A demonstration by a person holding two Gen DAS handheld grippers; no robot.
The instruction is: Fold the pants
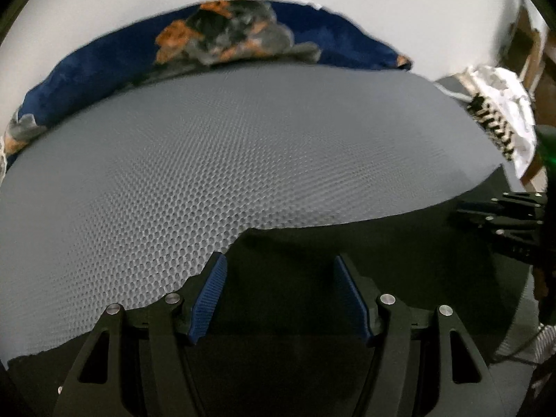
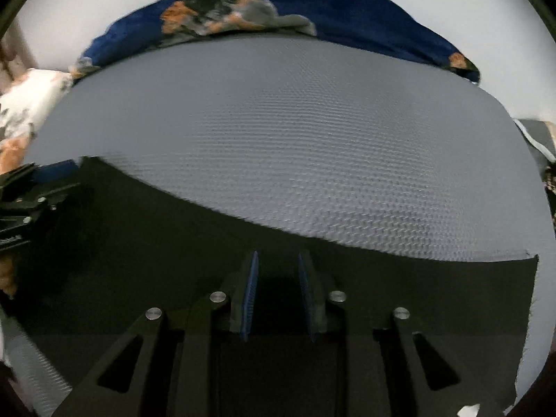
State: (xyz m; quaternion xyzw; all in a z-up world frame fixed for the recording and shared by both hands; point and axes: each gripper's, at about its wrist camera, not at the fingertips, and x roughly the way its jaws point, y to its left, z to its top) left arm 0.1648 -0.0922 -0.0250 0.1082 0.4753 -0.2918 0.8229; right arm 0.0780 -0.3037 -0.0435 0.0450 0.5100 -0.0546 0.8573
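Dark pants (image 1: 312,260) lie under both low hand-held grippers, left (image 1: 279,299) spread wide, right (image 2: 278,295) narrowly parted.

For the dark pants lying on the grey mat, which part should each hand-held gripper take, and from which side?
Grip the dark pants along the far edge lying on the grey honeycomb mat, coming in low from the near side. That edge lies flat and exposed ahead of the open left hand-held gripper; the right hand-held gripper likewise faces it, so both could probably pinch one layer.
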